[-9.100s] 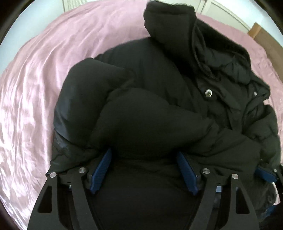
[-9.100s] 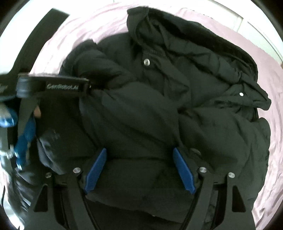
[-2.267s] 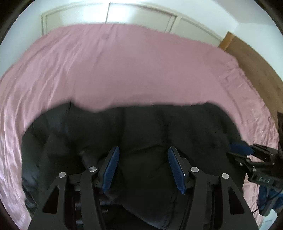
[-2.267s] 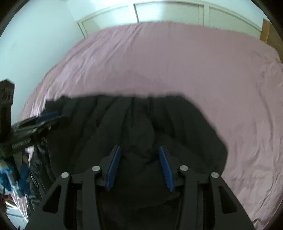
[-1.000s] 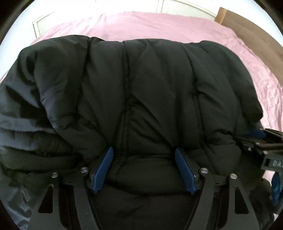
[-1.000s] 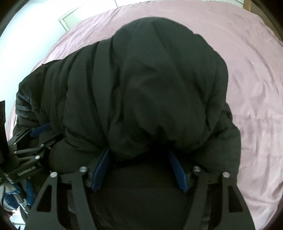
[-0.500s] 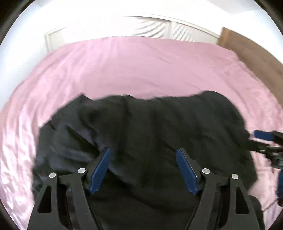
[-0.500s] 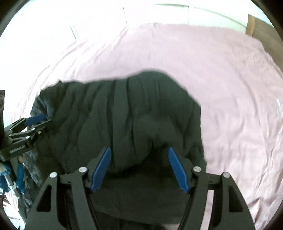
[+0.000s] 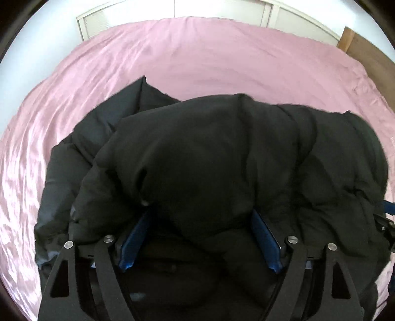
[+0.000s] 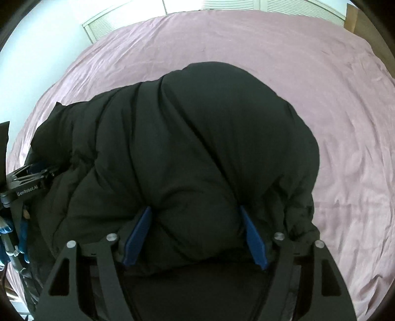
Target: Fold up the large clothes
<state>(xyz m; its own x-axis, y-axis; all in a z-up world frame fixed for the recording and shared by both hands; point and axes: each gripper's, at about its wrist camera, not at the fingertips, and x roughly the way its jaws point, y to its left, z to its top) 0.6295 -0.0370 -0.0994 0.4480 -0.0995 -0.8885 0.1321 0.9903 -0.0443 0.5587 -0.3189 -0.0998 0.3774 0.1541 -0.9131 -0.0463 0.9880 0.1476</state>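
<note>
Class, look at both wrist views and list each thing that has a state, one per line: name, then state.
Jacket: black, puffy, bunched in a heap on the bed, its near edge between both grippers' pads.
Left gripper: jaws wide and just opening, jacket bulging between them.
Right gripper: jaws wide and just opening, jacket between them.
Bedsheet: pink, spread, lightly wrinkled.

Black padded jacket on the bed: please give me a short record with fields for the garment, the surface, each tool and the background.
garment: black padded jacket, bunched into a thick mound, no buttons or hood showing
surface: pink bed sheet, wrinkled, under the jacket
left tool: jaws have just been opening; a bulge of jacket fills the gap between the blue pads
right tool: jaws have just been opening; jacket bulge between its pads
background: white louvred doors behind the bed
</note>
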